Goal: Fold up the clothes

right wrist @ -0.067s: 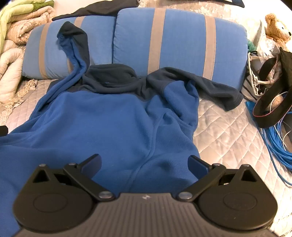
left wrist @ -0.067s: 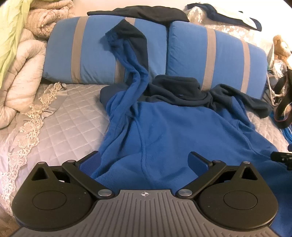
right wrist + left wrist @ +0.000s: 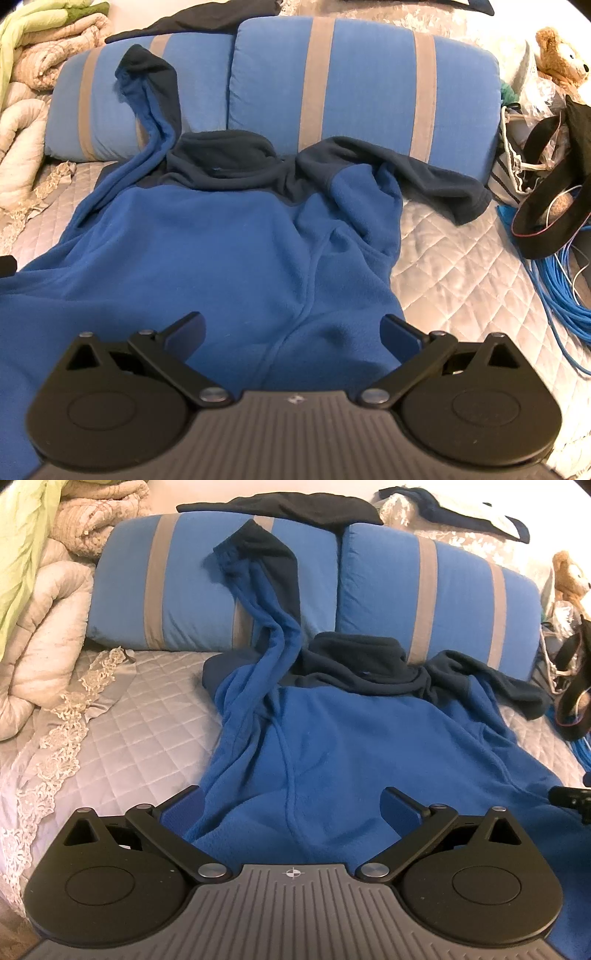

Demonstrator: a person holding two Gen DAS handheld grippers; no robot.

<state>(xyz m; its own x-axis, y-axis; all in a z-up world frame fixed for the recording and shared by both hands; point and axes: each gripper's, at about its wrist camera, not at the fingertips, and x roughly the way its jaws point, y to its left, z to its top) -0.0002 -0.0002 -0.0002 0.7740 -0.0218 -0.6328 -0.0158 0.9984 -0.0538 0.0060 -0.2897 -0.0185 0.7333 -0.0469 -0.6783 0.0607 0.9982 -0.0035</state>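
You have the fleece (image 3: pixel 332 746) spread on the bed (image 3: pixel 140 716), collar toward the pillows (image 3: pixel 436 590). No fold is made yet, as far as I can judge: body flat, both sleeves out. One sleeve (image 3: pixel 266 590) climbs the left pillow; the other sleeve (image 3: pixel 436 184) trails toward the bed's right side.

Your left hand-held gripper (image 3: pixel 291 805) hangs over the hem near the fleece's left edge, jaws spread wide, nothing between the pads. Your right hand-held gripper (image 3: pixel 291 328) sits likewise over the right hem area, spread, empty.

Left to do: sleeves in, body folded.

Hidden: the hem itself lies under both gripper bodies, so contact with cloth cannot be told. Dark clothes (image 3: pixel 288 507) behind the pillows are cut off.
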